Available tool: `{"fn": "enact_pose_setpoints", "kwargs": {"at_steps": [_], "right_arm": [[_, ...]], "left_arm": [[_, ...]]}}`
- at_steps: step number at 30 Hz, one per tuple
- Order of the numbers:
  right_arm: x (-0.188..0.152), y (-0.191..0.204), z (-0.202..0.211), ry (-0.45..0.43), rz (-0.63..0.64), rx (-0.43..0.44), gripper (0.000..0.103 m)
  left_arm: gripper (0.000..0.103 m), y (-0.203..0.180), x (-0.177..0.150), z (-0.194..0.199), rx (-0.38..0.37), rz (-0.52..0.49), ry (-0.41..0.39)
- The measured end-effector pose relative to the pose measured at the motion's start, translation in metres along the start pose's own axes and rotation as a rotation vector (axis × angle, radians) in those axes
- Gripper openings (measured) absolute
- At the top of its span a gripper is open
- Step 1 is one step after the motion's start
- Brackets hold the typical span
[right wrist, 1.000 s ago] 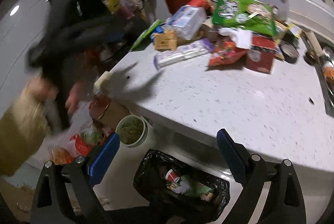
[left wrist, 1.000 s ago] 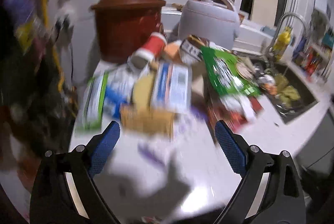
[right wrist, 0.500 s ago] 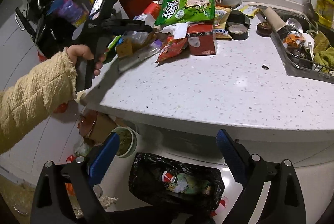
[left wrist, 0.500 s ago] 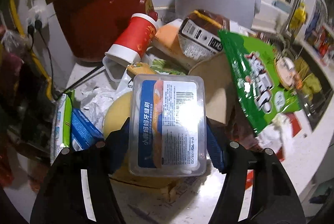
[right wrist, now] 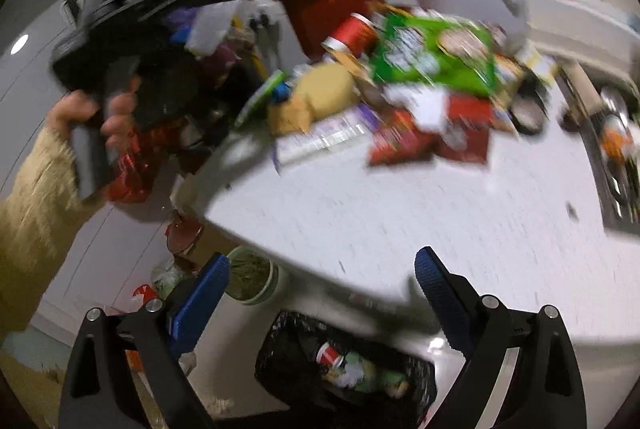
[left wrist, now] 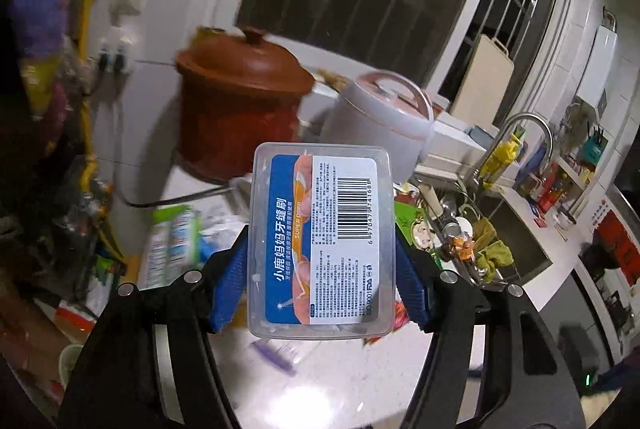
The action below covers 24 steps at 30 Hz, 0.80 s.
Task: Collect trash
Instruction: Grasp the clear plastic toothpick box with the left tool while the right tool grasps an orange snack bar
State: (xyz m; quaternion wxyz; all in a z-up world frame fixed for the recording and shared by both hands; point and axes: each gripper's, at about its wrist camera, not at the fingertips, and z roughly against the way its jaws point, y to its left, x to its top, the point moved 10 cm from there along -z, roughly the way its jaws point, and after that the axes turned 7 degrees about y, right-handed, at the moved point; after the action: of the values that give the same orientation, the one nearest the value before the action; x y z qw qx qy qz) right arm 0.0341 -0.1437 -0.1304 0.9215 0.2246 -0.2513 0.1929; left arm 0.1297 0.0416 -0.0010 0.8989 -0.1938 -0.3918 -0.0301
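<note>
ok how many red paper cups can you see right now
2. One red paper cup lies on its side in the counter pile by the brown pot; another cup sits in the black bin bag. More may be buried.

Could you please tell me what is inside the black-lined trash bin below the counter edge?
In the trash bin, a red cup and pale, greenish wrappers show; anything beneath is covered.

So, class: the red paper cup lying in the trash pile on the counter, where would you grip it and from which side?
Grip the red cup across its round body, one finger on each side, coming from above. It lies tipped on its side atop the pile, white rim toward the counter's near edge, with the green bag right beside it. So from above is likely the clearest way in. The view is blurred, so exact gaps are unclear.
</note>
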Motion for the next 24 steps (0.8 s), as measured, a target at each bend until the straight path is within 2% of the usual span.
{"fn": "enact_pose_setpoints", "kwargs": {"at_steps": [4,9,13,17,19,20,21,24], "right_arm": [[0.056,0.026,-0.021,-0.059,0.106,-0.012,0.092],[0.101,0.053,-0.065,-0.068,0.197,-0.031,0.089],[0.119,0.038,-0.120,0.007,0.146,-0.033,0.070],[0.123,0.014,-0.152,0.064,0.062,-0.042,0.064],[0.123,0.008,-0.162,0.087,0.033,-0.031,0.056],[0.122,0.007,-0.164,0.094,0.028,-0.028,0.051],[0.120,0.006,-0.168,0.111,0.018,-0.011,0.038],[0.116,0.009,-0.161,0.105,-0.003,0.032,0.025]], "left_arm": [[0.063,0.027,-0.035,0.032,0.080,0.028,0.003],[0.063,0.063,-0.097,0.048,0.126,0.127,0.068],[0.063,0.093,-0.139,0.061,0.150,0.245,0.104],[0.063,0.111,-0.159,0.076,0.177,0.304,0.108],[0.063,0.117,-0.166,0.082,0.185,0.323,0.107],[0.063,0.119,-0.169,0.084,0.188,0.329,0.106],[0.063,0.121,-0.170,0.086,0.190,0.337,0.105],[0.063,0.122,-0.173,0.087,0.188,0.340,0.107]]}}
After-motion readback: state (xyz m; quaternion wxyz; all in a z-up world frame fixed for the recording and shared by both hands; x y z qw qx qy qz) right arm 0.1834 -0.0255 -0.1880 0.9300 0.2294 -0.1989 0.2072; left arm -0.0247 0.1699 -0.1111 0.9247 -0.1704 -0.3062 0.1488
